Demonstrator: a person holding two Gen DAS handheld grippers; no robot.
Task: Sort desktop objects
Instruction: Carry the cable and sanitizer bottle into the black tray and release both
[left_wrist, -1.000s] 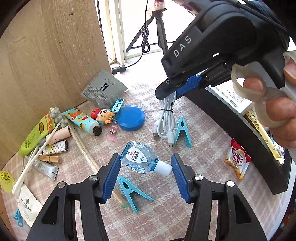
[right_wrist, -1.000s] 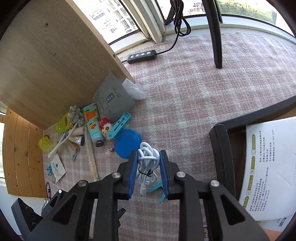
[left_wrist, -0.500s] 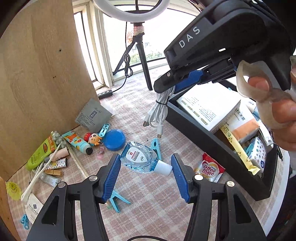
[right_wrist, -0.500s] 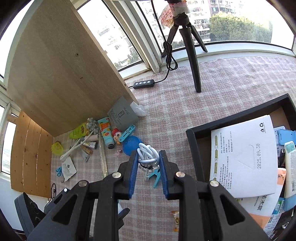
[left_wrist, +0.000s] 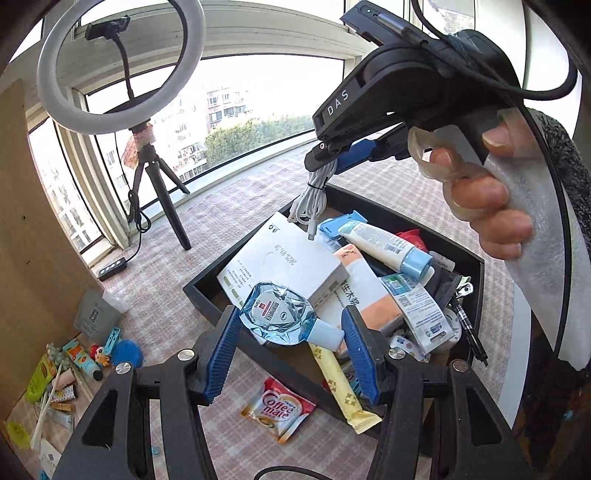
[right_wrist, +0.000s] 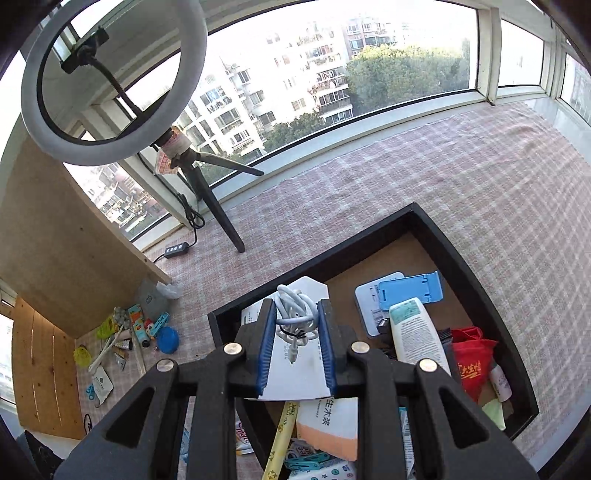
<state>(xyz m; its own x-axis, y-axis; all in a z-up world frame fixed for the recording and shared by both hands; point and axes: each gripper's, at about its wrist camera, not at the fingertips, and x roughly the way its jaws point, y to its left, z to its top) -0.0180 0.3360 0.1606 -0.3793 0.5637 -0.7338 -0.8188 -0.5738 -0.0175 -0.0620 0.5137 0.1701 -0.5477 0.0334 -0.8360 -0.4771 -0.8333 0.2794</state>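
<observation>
My left gripper (left_wrist: 290, 328) is shut on a clear blue eye-drop bottle (left_wrist: 280, 317) with a white cap, held above the near left edge of the black tray (left_wrist: 207, 295). My right gripper (right_wrist: 297, 328) is shut on a coiled white cable (right_wrist: 295, 314) and holds it above the tray (right_wrist: 476, 266); it also shows in the left wrist view (left_wrist: 325, 162), with the cable (left_wrist: 310, 205) hanging over a white booklet (left_wrist: 280, 258). The tray holds several items: a white tube (right_wrist: 413, 336), a blue phone stand (right_wrist: 410, 288), a red bag (right_wrist: 471, 362).
On the checked cloth left of the tray lie loose items: a blue lid (right_wrist: 167, 339), a toy figure (left_wrist: 98, 354), tubes, a grey sachet (left_wrist: 94, 317). A Coffee-mate packet (left_wrist: 277, 410) lies beside the tray. A wooden board (right_wrist: 55, 236) and a ring-light tripod (right_wrist: 207, 199) stand behind.
Both grippers have lifted and swung right, from over the loose items to above the black tray, each carrying its object.
</observation>
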